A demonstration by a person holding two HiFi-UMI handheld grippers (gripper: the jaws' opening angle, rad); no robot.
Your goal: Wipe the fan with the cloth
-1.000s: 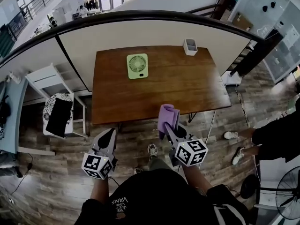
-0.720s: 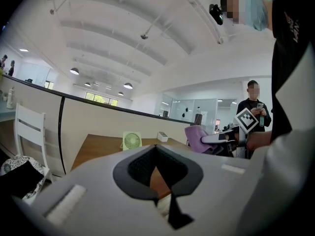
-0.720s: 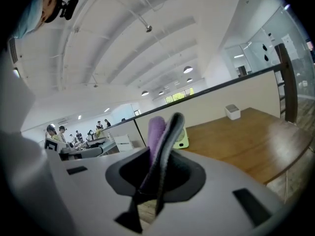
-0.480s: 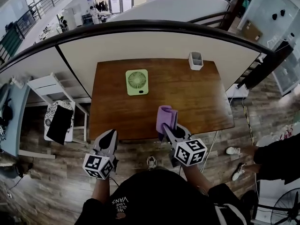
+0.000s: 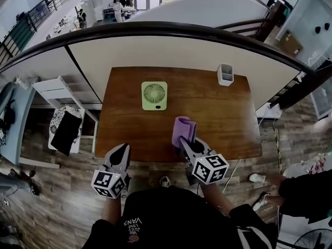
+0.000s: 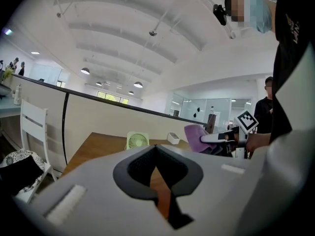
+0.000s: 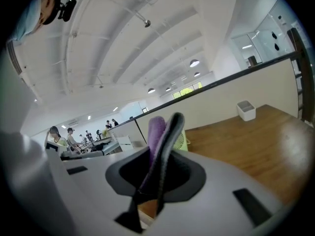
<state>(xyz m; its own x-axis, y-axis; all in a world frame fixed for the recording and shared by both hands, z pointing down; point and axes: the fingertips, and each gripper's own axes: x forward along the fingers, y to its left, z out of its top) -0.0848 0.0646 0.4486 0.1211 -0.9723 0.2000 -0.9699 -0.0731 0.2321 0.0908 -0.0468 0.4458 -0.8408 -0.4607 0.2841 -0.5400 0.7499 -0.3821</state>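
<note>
A small pale green square fan (image 5: 154, 95) lies flat on the brown wooden table (image 5: 218, 108), toward its far left; the left gripper view shows the fan (image 6: 137, 140) too, and it peeks out behind the cloth as the fan (image 7: 181, 140) in the right gripper view. A folded purple cloth (image 5: 184, 130) hangs over the table's near edge, and my right gripper (image 5: 185, 141) is shut on the cloth (image 7: 156, 132). My left gripper (image 5: 121, 150) is shut and empty, just short of the table's near edge, left of the right one.
A small white box-like holder (image 5: 225, 74) stands at the table's far right corner. A low white partition wall with a dark rail (image 5: 155, 30) runs behind the table. A white chair (image 5: 62, 95) with black-and-white fabric stands left of the table. Wooden floor surrounds it.
Both grippers moved forward toward the table; the purple cloth now hangs over the table's near edge rather than before it. The fan and holder kept their places on the table.
</note>
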